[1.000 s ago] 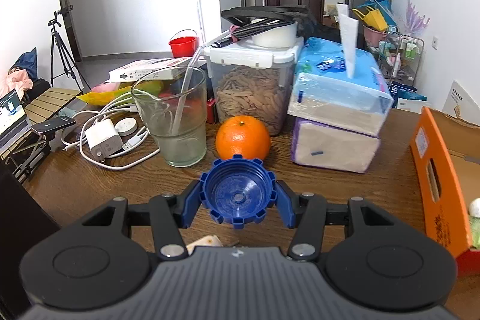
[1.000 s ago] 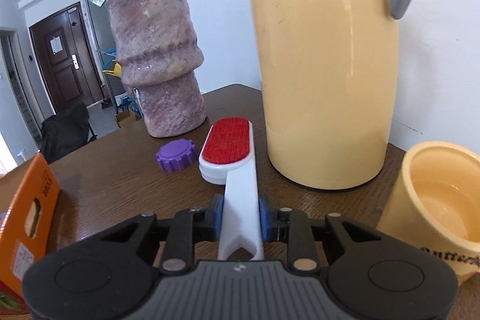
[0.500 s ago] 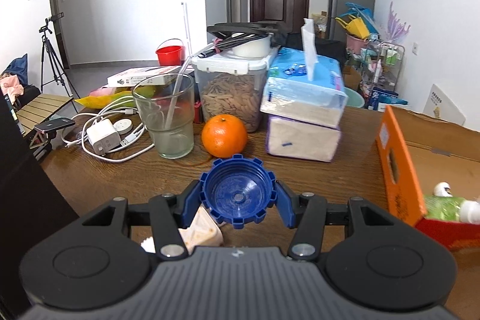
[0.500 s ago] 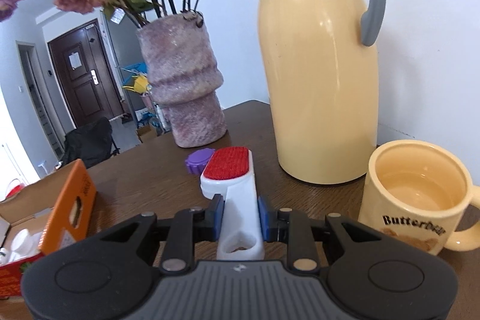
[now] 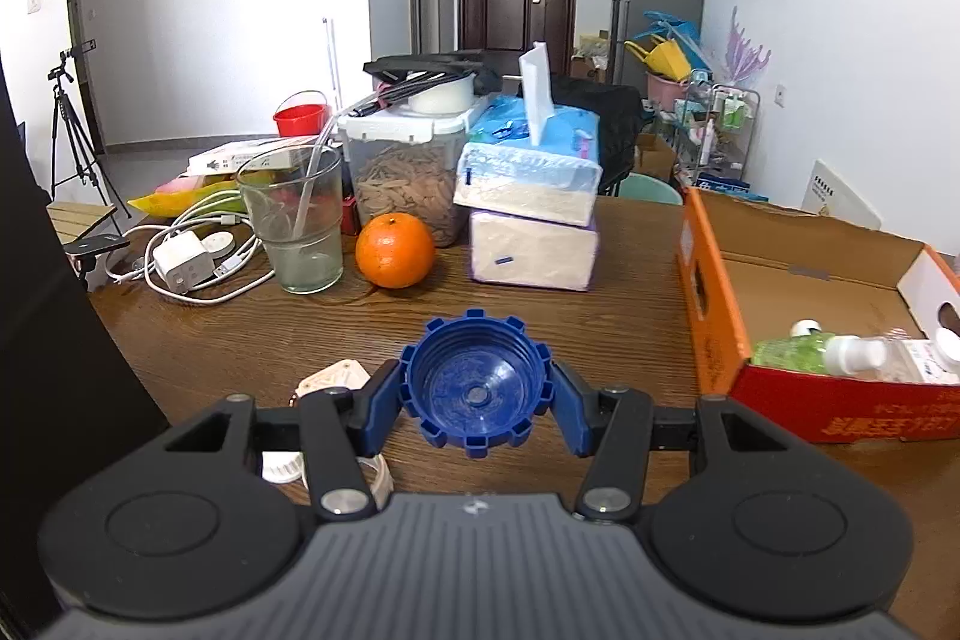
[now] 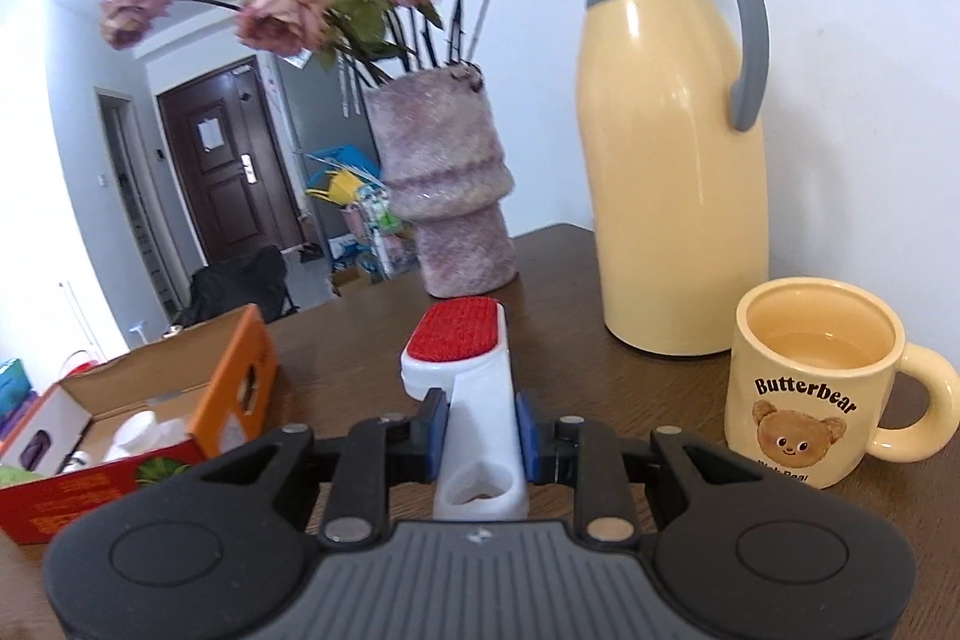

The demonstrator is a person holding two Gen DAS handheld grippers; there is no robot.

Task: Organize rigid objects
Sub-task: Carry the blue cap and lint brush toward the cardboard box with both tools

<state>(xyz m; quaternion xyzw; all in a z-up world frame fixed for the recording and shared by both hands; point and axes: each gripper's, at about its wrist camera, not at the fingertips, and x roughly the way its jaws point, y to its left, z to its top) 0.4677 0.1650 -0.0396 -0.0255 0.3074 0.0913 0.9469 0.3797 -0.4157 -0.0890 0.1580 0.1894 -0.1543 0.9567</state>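
My left claw (image 5: 477, 397) pinched a ridged blue plastic cap (image 5: 476, 388), its hollow side facing me, above the wood-grain desk (image 5: 630, 292), with the open orange cardboard box (image 5: 714, 322) near the desk's right edge. My right claw (image 6: 477, 430) clamped the smooth white plastic handle of a lint brush (image 6: 462, 358), whose oval red fuzzy pad pointed toward the rough purple vase (image 6: 444, 190). A glossy cream thermos jug (image 6: 666, 148) and a Butterbear ceramic mug (image 6: 810, 388) stood to the right.

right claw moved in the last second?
Yes. The right claw, shut on the lint brush, has backed away from the flask and risen: flask and vase look smaller, and the mug now shows whole.
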